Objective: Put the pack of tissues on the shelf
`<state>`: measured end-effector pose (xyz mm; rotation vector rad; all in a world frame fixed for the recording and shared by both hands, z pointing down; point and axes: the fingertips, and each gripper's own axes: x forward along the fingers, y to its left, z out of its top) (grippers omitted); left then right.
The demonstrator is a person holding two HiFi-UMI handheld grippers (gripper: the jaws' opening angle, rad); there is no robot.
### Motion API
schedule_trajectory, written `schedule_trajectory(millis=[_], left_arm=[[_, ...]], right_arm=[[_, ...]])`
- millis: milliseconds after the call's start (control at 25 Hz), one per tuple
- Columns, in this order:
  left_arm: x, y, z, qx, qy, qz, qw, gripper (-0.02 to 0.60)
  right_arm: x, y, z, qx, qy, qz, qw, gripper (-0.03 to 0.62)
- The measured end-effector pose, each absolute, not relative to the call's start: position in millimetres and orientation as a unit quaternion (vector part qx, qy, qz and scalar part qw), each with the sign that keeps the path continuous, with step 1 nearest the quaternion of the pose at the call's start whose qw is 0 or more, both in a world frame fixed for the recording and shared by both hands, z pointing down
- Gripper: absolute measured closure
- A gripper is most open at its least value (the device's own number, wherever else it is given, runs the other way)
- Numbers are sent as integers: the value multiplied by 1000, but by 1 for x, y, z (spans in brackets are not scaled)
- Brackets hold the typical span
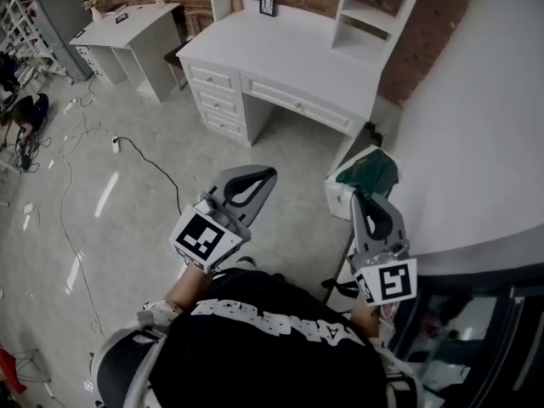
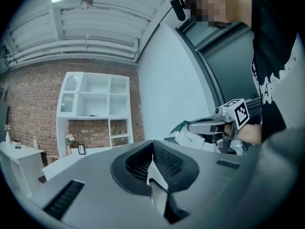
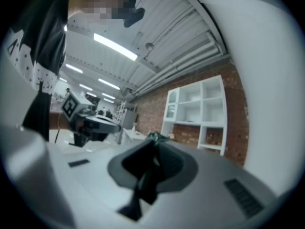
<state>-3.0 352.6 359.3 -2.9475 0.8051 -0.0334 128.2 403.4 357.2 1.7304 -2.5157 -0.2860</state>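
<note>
The left gripper (image 1: 259, 179) is held over the floor (image 1: 127, 228), in front of the person's torso. Its jaws are pressed together, and nothing is held between them; this is confirmed in the left gripper view (image 2: 153, 151).

The right gripper (image 1: 361, 198) is held to the right of it, the two well apart. Its jaws are pinched on the near edge of the pack (image 1: 367, 172). In the right gripper view (image 3: 153, 147), only a dark green sliver of the pack (image 3: 153, 137) is seen at the jaw tips. The green-and-white pack is carried in the air, just beside the curved edge of a large white surface (image 1: 476, 126).

The shelf (image 1: 374, 11) is mounted on the right end of a white desk (image 1: 280, 49) against a brick wall. The pack is well apart from the shelf, and the desk lies between them. A small frame (image 1: 268, 5) is stood on the desk. A black cable (image 1: 149, 161) is laid across the floor at the left.
</note>
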Motion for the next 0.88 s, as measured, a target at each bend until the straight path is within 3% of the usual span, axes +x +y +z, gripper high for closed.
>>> schedule_trajectory(millis=[880], left_arm=[[-3,270,357,-965,258,19,48,546]], right_arm=[[132,329,349,573,-810,-114,48,539]])
